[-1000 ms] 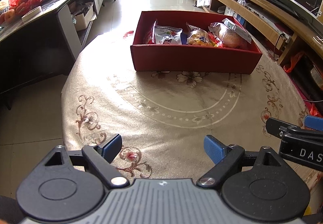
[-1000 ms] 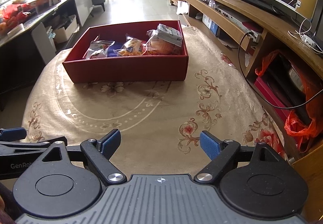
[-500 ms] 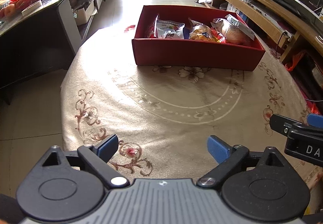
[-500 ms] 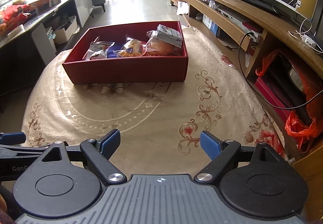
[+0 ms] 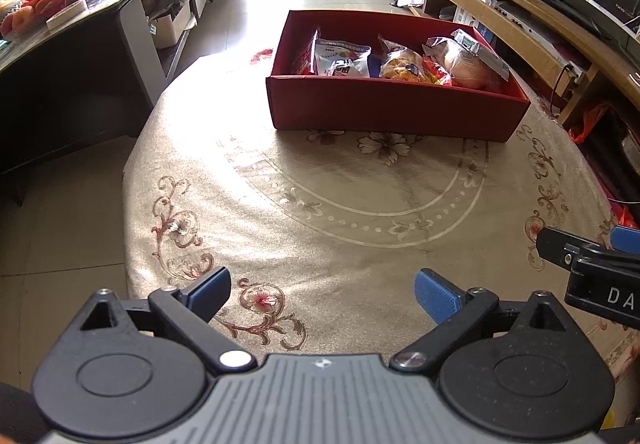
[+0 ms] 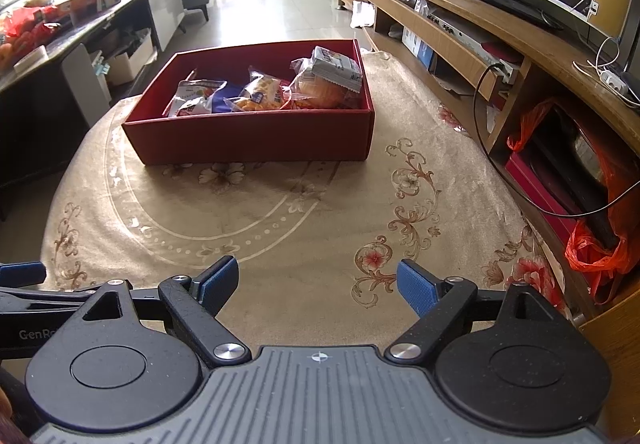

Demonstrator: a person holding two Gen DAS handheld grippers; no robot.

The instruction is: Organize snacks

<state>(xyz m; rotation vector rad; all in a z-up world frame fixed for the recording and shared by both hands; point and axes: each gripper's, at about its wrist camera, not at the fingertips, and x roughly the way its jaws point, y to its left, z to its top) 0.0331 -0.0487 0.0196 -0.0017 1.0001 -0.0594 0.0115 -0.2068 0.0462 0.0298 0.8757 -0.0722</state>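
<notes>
A red box [image 5: 392, 110] [image 6: 256, 138] stands at the far side of the round table. In it lie several snack packs: a white bag [image 5: 342, 58] [image 6: 194, 98], a yellow snack bag [image 5: 400, 64] [image 6: 262, 94] and a clear bread pack [image 5: 464, 60] [image 6: 326, 82]. My left gripper [image 5: 322, 294] is open and empty, low over the table's near side. My right gripper [image 6: 318, 282] is open and empty beside it; its finger also shows in the left wrist view [image 5: 576, 256].
The table wears a beige floral cloth [image 5: 360, 204]. A dark desk [image 5: 72, 44] with clutter stands to the left. A long wooden TV bench [image 6: 500, 44] runs along the right, with a cable and an orange bag [image 6: 596, 248] close to the table edge.
The left gripper has risen and tipped so the box sits lower in its view with more of its inside showing. The right gripper has barely moved.
</notes>
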